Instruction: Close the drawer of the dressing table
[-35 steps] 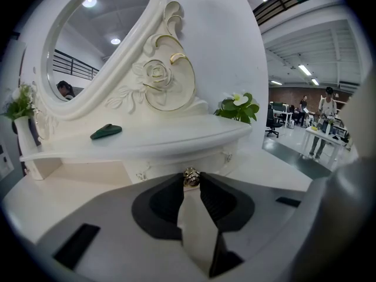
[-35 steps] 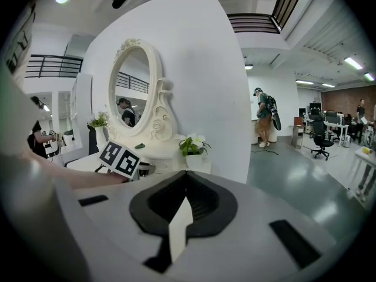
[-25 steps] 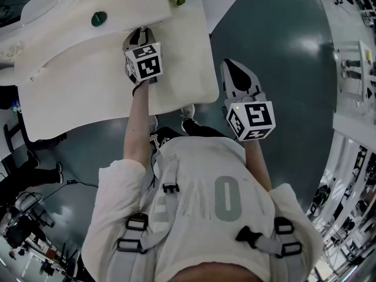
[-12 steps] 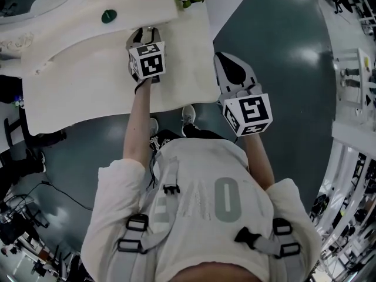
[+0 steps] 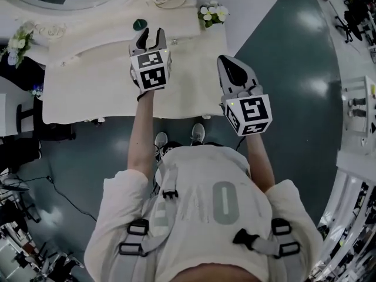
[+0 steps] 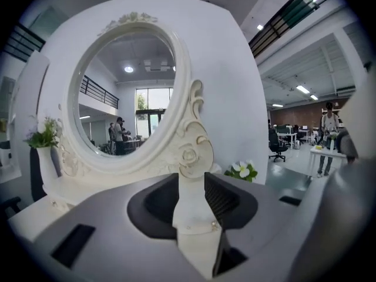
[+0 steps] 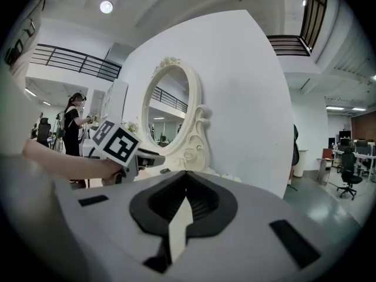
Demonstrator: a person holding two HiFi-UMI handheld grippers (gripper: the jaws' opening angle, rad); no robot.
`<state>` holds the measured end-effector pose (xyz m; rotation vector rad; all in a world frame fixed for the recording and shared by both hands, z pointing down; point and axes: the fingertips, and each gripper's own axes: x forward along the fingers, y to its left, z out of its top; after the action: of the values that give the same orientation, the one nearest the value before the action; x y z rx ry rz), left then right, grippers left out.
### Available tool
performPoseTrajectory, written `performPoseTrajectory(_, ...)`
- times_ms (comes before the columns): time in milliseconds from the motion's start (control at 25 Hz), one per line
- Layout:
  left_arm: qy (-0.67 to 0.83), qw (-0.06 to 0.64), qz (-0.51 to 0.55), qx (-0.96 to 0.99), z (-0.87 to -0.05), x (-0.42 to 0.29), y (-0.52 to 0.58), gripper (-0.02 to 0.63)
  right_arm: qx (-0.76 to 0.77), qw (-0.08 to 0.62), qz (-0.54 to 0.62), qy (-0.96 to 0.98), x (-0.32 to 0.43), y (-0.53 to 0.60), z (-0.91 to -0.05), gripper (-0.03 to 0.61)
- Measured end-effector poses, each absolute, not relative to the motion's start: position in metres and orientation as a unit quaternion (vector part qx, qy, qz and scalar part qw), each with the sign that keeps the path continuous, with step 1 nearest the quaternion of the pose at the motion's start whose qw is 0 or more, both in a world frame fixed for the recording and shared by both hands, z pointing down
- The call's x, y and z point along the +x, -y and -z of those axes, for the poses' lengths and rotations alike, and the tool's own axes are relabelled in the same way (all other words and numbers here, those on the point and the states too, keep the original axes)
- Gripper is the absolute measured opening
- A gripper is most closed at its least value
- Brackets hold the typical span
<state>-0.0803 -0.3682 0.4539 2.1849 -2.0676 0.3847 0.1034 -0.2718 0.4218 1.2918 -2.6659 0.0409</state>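
Observation:
The cream dressing table (image 5: 94,87) lies below me, its oval mirror (image 6: 126,93) standing at the back. No drawer front shows in any view. My left gripper (image 5: 150,35) hovers over the middle of the tabletop and points at the mirror's carved frame. Its jaws stand apart with nothing between them (image 6: 191,184). My right gripper (image 5: 229,63) hangs by the table's right edge, apart from it, with its jaws shut and empty (image 7: 186,178). The left gripper's marker cube (image 7: 117,145) shows in the right gripper view.
A small dark green object (image 5: 140,24) and a white flower posy (image 5: 212,13) sit near the mirror's base. Another posy (image 5: 17,40) is at the far left. A dark chair (image 5: 23,122) stands left of the table. My shoes (image 5: 197,133) are at its front edge.
Both grippers have risen. The left one has moved from the table's front part toward the mirror and its jaws have widened. The right one has stayed shut beside the table's right edge.

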Motion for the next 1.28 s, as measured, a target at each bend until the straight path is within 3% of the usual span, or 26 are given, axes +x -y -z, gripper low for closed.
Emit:
performPoseTrajectory(320,0.713,-0.063,-0.032,0.698,-0.323,-0.100,0.306,0.047,0.419,0.056,0.006,0.906,0.072,0.274,-0.387,0.009)
performPoseTrajectory(520,0.723,-0.095,0.001,0.684,-0.299,-0.099,0.258,0.020,0.410,0.039,0.010,0.911,0.058,0.268,-0.374,0.009)
performPoseTrajectory(1280,0.726,-0.069,-0.016,0.684,-0.346,-0.090,0.222,0.018,0.440,0.044,-0.015,0.897,0.078,0.254,-0.387,0.009)
